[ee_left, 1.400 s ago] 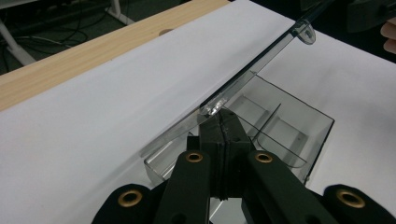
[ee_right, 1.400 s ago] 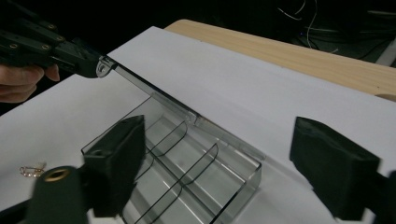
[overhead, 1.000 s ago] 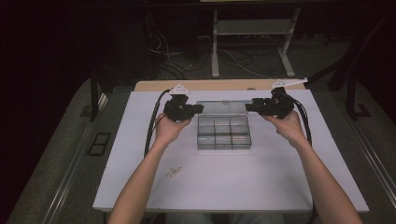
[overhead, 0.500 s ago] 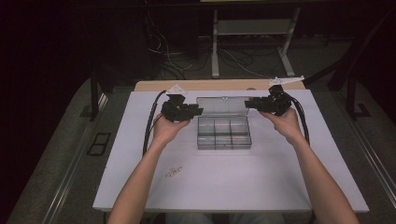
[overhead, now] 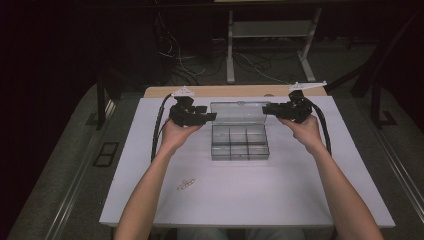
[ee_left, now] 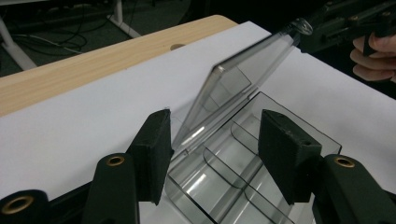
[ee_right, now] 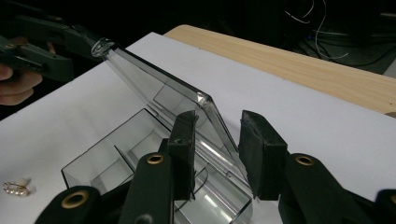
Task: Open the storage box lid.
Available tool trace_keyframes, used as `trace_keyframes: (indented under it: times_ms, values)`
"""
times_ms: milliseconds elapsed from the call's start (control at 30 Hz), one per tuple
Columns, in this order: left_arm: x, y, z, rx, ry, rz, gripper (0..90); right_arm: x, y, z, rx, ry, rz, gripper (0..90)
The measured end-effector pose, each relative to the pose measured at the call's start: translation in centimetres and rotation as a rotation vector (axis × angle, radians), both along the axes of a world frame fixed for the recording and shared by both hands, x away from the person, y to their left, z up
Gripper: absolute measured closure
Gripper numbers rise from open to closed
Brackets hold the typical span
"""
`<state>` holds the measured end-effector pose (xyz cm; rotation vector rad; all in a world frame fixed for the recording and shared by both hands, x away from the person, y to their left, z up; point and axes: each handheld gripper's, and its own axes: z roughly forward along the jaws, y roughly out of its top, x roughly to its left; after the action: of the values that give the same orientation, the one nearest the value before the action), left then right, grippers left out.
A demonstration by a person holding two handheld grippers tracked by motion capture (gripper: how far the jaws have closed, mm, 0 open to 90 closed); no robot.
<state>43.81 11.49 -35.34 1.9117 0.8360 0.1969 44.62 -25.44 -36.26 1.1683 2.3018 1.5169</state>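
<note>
From above, the clear compartment box [overhead: 240, 142] sits mid-table on the white sheet [overhead: 240, 195], its lid [overhead: 237, 112] raised at 12 o'clock, the left gripper [overhead: 209, 117] and right gripper [overhead: 267, 109] at the lid's two ends.

Left gripper view: jaws spread, straddling the lid's corner without pinching it. Best to steady it evenly.

Right gripper view: jaws parted around the opposite corner; small beaded trinket [ee_right: 15, 187] at 8 o'clock.

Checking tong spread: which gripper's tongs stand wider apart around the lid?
The left gripper: its tongs gape widely beside the clear lid; the right gripper's stand closer.
</note>
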Motion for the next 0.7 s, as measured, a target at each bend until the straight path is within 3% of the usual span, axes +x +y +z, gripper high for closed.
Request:
trace_keyframes:
  times_ms: [200,400,433,633,700]
  values:
    - [1.4,0.2,-0.1,-0.034,0.0,-0.003,43.0,0.3,-0.1,-0.1,0.018,0.003,-0.003,66.3]
    - [2.4,0.1,-0.7,-0.155,0.031,-0.006,43.7,0.6,-0.3,-0.4,0.051,0.013,-0.007,66.4]
    - [2.5,0.1,-0.9,-0.157,0.037,-0.008,44.6,0.7,-0.3,-0.6,0.069,0.024,-0.01,66.6]
    - [3.0,-0.6,-2.0,-0.147,0.052,-0.022,48.6,1.0,-0.3,-0.7,0.073,0.021,-0.017,67.2]
    - [3.1,-0.7,-2.2,-0.152,0.051,-0.02,54.3,1.1,-0.3,-0.7,0.067,0.021,-0.018,67.6]
